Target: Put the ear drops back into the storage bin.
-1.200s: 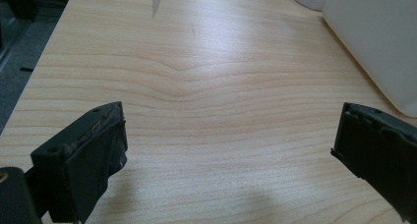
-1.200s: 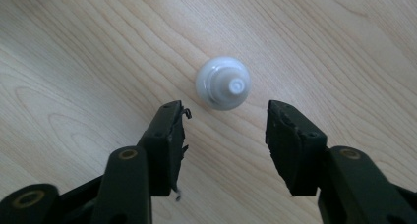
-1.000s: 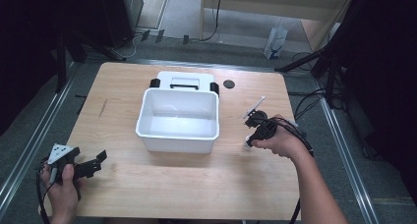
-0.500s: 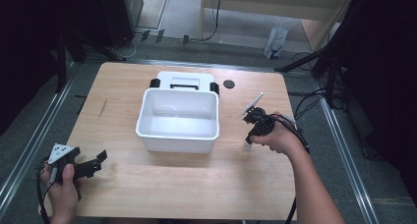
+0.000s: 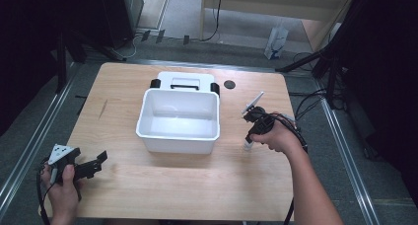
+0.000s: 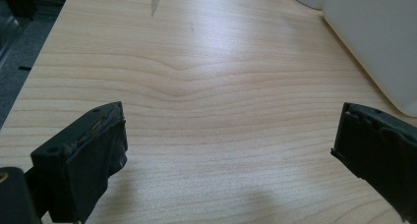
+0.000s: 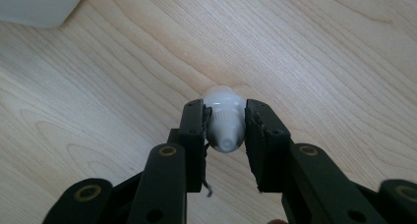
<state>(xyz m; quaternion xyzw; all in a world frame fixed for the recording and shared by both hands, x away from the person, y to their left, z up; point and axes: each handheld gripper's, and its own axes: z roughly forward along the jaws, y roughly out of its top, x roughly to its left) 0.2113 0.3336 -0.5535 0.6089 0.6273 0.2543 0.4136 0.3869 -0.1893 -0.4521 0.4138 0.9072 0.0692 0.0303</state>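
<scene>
A small white bottle (image 7: 225, 131) stands on the wooden table (image 5: 162, 195), right of a white plastic bin (image 5: 177, 137). My right gripper (image 7: 224, 107) points down from above and is shut on the bottle, one black jaw pressed on each side of it. From the high view the bottle (image 5: 248, 145) shows just under the right gripper (image 5: 250, 137) and the hand. My left gripper (image 5: 100, 160) rests at the table's near left corner. Its jaws stand wide open over bare wood, as the left gripper (image 6: 231, 135) view shows.
The bin is empty and its white lid (image 5: 185, 80) lies flat behind it. A small black disc (image 5: 228, 84) is set into the table at the back right. The bin's wall (image 6: 373, 42) lies ahead and right of the left jaws.
The right gripper's top has leaned slightly to the left while the bottle keeps its place on the table. The left gripper has not moved.
</scene>
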